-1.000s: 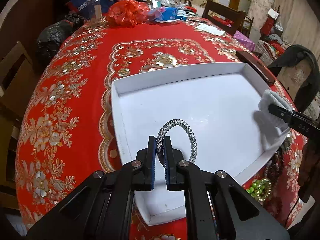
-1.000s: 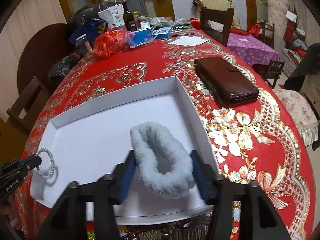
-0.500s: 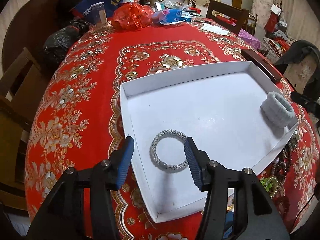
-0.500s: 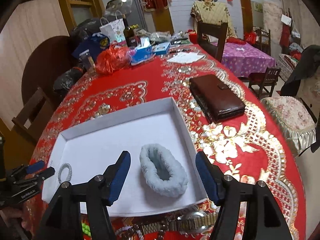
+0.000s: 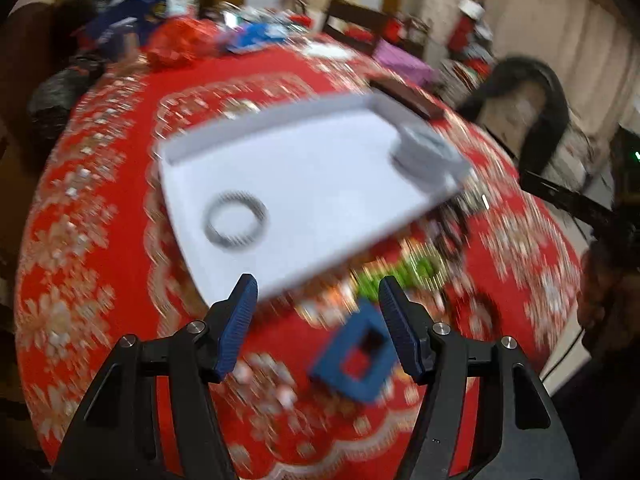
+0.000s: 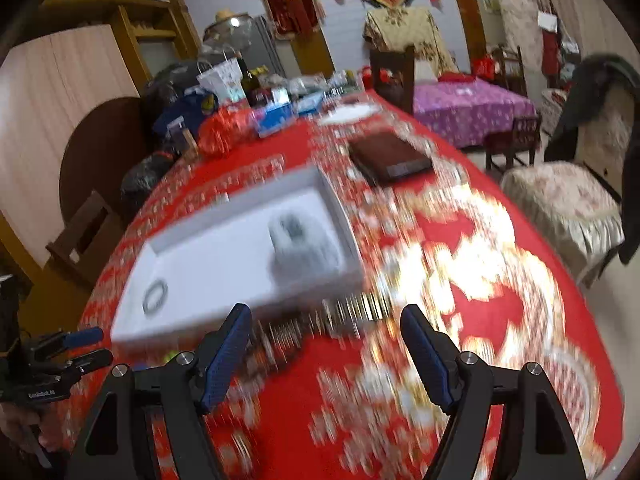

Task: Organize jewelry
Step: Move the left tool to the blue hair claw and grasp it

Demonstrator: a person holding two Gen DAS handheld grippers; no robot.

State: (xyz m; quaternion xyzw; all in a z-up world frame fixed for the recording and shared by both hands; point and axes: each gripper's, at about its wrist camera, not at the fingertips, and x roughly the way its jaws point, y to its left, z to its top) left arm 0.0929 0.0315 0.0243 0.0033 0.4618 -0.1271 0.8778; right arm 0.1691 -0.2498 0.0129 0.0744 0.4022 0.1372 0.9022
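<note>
A shallow white tray (image 5: 224,142) (image 6: 192,236) lies on the red floral tablecloth. A silver braided bracelet (image 5: 235,219) (image 6: 155,297) lies flat in its near-left part, and a fluffy grey scrunchie (image 5: 423,150) (image 6: 304,240) sits in its right end. My left gripper (image 5: 316,320) hovers before the tray's near edge, jaws opening, nothing between them. A blue square ring piece (image 5: 356,358) lies on the cloth beneath it. My right gripper (image 6: 326,350) also hangs back from the tray, jaws opening and empty, over a metal watch band (image 6: 320,320). Both views are motion-blurred.
Green beads (image 5: 400,272) and dark bead strings (image 5: 452,228) lie on the cloth by the tray's near edge. A brown leather wallet (image 6: 390,156) rests beyond the tray. Bags, a bottle and boxes crowd the table's far end (image 6: 240,116). Chairs (image 6: 568,200) stand to the right.
The left gripper let go of the silver bracelet, opened and pulled back off the tray. The right gripper released the scrunchie, widened and also drew back toward the table's near side.
</note>
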